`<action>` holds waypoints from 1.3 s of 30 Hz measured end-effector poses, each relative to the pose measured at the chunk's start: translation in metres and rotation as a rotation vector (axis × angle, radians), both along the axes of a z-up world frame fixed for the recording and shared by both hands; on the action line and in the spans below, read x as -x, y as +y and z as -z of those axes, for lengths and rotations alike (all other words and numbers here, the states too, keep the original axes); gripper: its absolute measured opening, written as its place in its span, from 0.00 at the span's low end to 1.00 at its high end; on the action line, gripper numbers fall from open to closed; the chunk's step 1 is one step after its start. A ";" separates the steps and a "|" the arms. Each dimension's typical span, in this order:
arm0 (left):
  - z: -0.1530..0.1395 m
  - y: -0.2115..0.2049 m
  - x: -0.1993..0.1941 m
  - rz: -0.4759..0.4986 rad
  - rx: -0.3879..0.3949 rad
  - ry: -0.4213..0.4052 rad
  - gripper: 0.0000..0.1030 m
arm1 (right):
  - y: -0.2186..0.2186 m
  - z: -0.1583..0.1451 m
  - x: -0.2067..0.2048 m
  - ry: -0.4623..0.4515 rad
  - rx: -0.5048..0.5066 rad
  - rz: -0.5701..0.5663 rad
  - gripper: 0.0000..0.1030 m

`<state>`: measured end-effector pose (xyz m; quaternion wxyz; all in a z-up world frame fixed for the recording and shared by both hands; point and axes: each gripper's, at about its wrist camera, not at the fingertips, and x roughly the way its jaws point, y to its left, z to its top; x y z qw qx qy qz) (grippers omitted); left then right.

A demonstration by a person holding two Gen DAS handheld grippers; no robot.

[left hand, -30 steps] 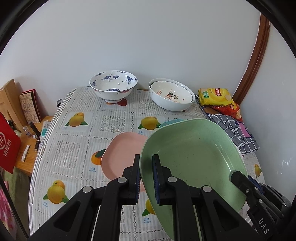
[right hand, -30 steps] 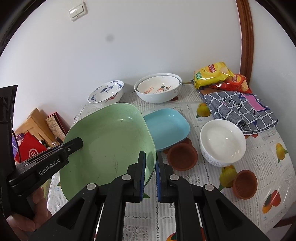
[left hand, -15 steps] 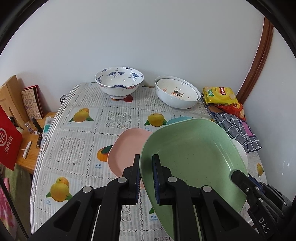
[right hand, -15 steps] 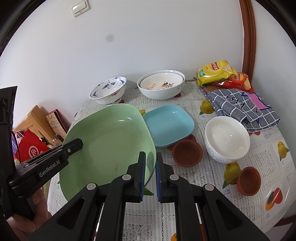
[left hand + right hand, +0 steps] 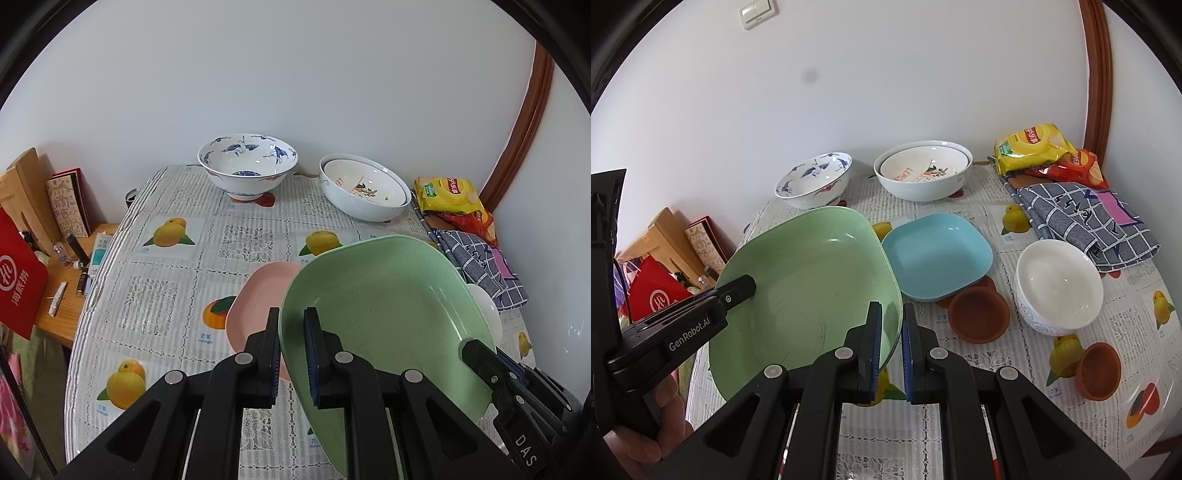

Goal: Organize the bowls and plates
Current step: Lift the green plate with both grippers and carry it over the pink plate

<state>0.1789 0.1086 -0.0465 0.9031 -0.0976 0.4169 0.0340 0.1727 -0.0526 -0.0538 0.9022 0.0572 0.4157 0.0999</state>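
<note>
Both grippers hold a large green plate [image 5: 388,314] above the table, tilted. My left gripper [image 5: 291,325] is shut on its left rim. My right gripper [image 5: 891,321] is shut on its right rim; the plate also shows in the right wrist view [image 5: 809,291]. A pink plate [image 5: 255,295] lies on the table under the green plate's left edge. A blue plate [image 5: 938,254] lies to the right of the green plate. A blue-patterned bowl [image 5: 247,166] and nested white bowls [image 5: 364,188] stand at the back.
A white bowl [image 5: 1058,284] and two small brown dishes [image 5: 979,314] [image 5: 1099,371] sit at the right. Snack bags [image 5: 1034,147] and a checked cloth [image 5: 1086,225] lie at the back right. A side table with boxes [image 5: 37,206] stands beyond the table's left edge.
Both grippers and the green plate have pulled back and risen slightly; the bowls at the back appear farther away. Both grips on the plate are unchanged.
</note>
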 end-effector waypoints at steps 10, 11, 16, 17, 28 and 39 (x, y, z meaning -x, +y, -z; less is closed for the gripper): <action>0.006 0.004 -0.007 -0.012 0.001 0.013 0.12 | 0.005 0.003 -0.010 0.004 0.005 -0.010 0.10; 0.007 0.005 -0.008 -0.015 0.001 0.015 0.12 | 0.006 0.004 -0.012 0.005 0.005 -0.011 0.10; 0.018 0.011 -0.011 -0.036 0.004 0.042 0.12 | 0.012 0.013 -0.018 0.022 0.009 -0.028 0.10; 0.021 0.013 -0.012 -0.041 0.004 0.050 0.12 | 0.013 0.015 -0.020 0.027 0.010 -0.032 0.10; 0.044 0.025 -0.011 -0.076 -0.001 0.103 0.12 | 0.026 0.041 -0.027 0.074 0.003 -0.065 0.10; 0.067 0.038 -0.023 -0.116 0.018 0.153 0.12 | 0.038 0.060 -0.049 0.114 0.014 -0.117 0.10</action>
